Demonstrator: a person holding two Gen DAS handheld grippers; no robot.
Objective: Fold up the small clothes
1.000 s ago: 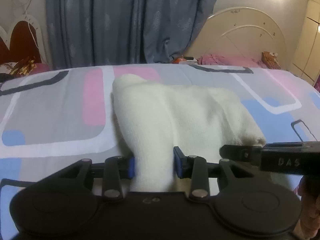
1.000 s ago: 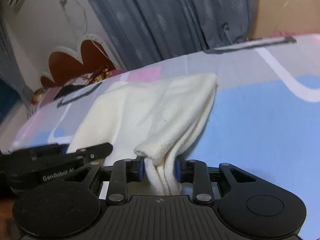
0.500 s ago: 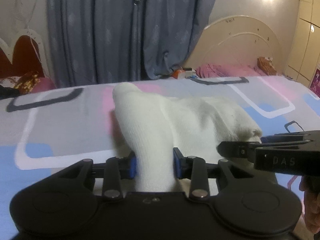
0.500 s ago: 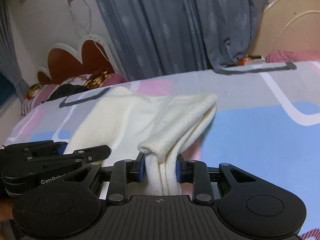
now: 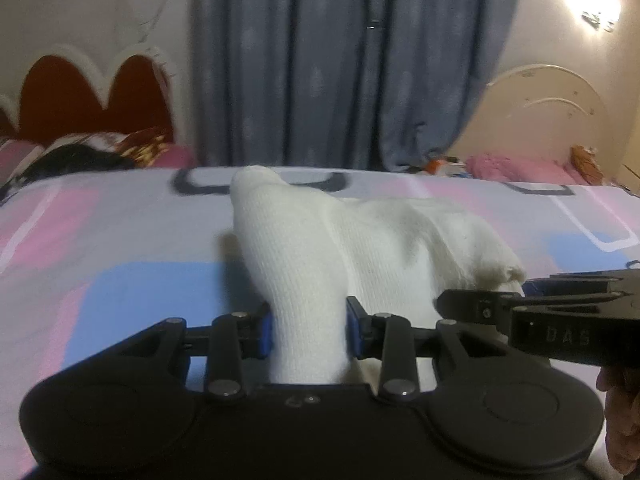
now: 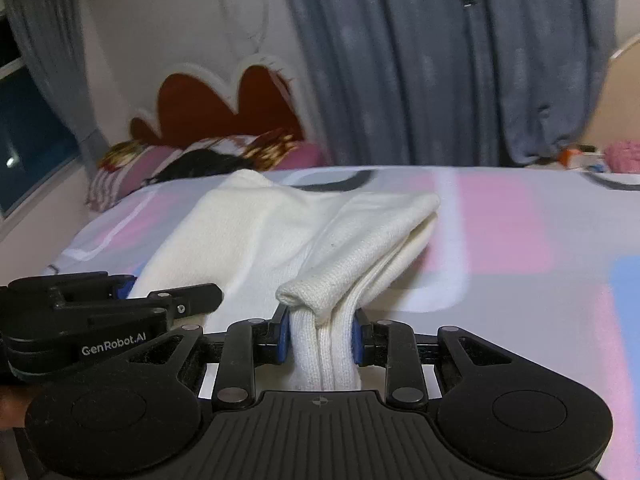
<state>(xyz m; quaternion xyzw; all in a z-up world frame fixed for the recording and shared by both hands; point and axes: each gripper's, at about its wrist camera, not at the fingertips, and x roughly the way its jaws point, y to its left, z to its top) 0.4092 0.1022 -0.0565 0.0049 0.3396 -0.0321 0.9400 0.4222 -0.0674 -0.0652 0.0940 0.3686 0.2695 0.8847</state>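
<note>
A cream knitted garment (image 5: 360,248) hangs stretched between both grippers, just above the patterned bedsheet (image 5: 120,248). My left gripper (image 5: 309,330) is shut on one bunched end of it, the blue pads pressing the cloth from both sides. My right gripper (image 6: 320,338) is shut on the other end, where several ribbed layers of the cream garment (image 6: 288,232) are pinched together. The right gripper (image 5: 540,304) shows from the side at the right edge of the left wrist view. The left gripper (image 6: 120,296) shows at the lower left of the right wrist view.
The bed's sheet (image 6: 520,248) has pink, blue and grey blocks. A red heart-shaped headboard (image 5: 88,96) with pillows (image 6: 192,160) stands at the far left, grey-blue curtains (image 5: 340,64) behind, a cream headboard (image 5: 552,112) at far right. A hand (image 5: 624,412) shows at the lower right.
Both grippers have carried the garment sideways across the bed together and a little up. The red headboard has come into both views. The grips on the cloth look unchanged.
</note>
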